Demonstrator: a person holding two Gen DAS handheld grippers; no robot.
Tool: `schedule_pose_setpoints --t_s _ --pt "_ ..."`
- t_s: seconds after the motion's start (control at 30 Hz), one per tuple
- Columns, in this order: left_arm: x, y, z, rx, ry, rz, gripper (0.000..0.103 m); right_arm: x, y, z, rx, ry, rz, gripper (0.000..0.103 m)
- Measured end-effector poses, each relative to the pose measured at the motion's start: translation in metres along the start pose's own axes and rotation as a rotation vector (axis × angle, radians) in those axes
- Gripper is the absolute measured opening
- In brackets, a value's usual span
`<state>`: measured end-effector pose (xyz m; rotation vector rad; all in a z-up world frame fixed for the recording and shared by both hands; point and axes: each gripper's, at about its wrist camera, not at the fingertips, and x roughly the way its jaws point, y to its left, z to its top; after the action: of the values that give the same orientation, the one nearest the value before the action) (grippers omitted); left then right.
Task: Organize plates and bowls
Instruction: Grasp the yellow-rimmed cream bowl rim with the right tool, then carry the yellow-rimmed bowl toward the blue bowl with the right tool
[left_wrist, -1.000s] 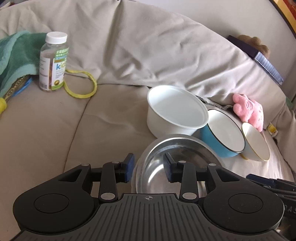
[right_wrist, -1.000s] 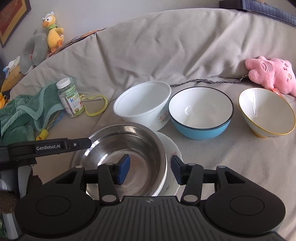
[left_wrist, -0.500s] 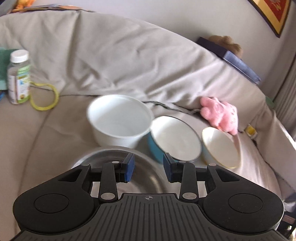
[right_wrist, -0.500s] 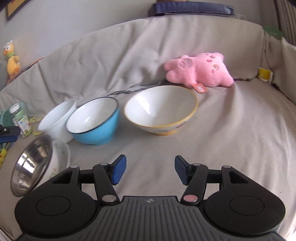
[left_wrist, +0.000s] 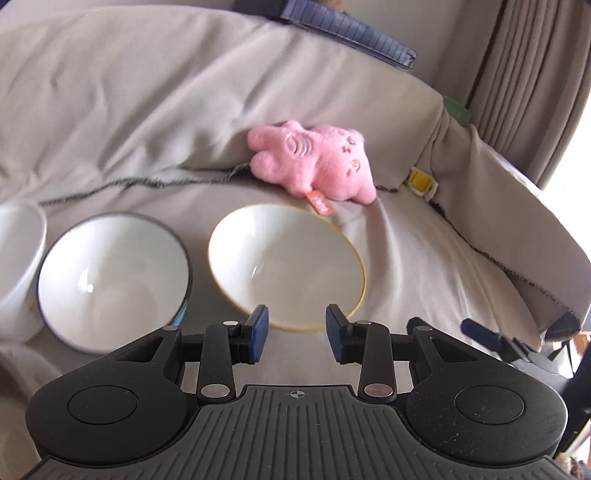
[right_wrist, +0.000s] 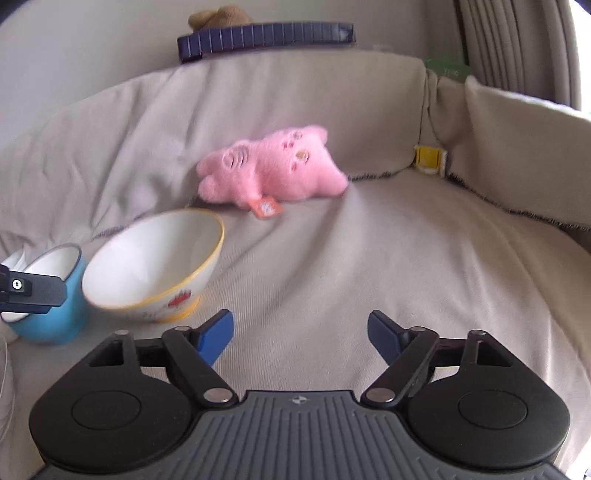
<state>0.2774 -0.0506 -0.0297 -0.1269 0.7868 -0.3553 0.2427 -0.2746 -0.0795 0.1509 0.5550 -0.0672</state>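
Note:
A yellow-rimmed white bowl (left_wrist: 286, 266) sits on the beige sofa cover, with a blue bowl (left_wrist: 110, 277) to its left and a white tub (left_wrist: 18, 258) at the far left edge. My left gripper (left_wrist: 296, 334) is open and empty, just in front of the yellow-rimmed bowl's near rim. In the right wrist view the yellow-rimmed bowl (right_wrist: 155, 262) and blue bowl (right_wrist: 51, 295) lie at the left. My right gripper (right_wrist: 300, 334) is wide open and empty over bare cover, to the right of the yellow-rimmed bowl.
A pink plush toy (left_wrist: 314, 162) lies behind the bowls against the sofa back; it also shows in the right wrist view (right_wrist: 269, 170). A dark blue book (right_wrist: 264, 38) rests on the sofa top. The sofa arm (right_wrist: 524, 155) rises at the right. Curtains (left_wrist: 532, 74) hang behind.
Both grippers have swung right: the steel bowl, plate and bottle have left view, and the yellow-rimmed bowl and plush toy now sit closer. My right gripper has opened wider.

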Motion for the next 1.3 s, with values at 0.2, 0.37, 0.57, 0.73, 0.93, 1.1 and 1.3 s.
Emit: schedule_pose_setpoints --t_s 0.2,0.37,0.57,0.73,0.93,1.1,1.3 --pt "0.043 -0.004 0.069 0.141 0.056 0.070 0.038 0.054 -0.004 0.040 0.246 0.158 0.195 0.088" --pt "0.085 0.012 0.094 0.217 0.128 0.203 0.038 0.097 0.004 0.028 0.302 0.249 0.272 0.072" --pt "0.125 0.028 0.087 0.200 0.245 0.226 0.040 0.117 0.011 0.013 0.244 0.340 0.310 0.031" --pt "0.141 0.030 0.077 0.185 0.308 0.192 0.040 0.121 0.007 0.013 0.251 0.353 0.348 0.028" --pt "0.156 0.034 0.068 0.146 0.344 0.155 0.052 0.124 0.004 0.010 0.289 0.379 0.422 0.022" --pt "0.154 0.029 0.062 0.152 0.352 0.125 0.048 0.121 0.002 0.006 0.298 0.404 0.440 0.018" --pt "0.134 0.012 0.044 0.180 0.363 0.112 0.048 0.101 0.000 0.005 0.246 0.387 0.372 0.017"
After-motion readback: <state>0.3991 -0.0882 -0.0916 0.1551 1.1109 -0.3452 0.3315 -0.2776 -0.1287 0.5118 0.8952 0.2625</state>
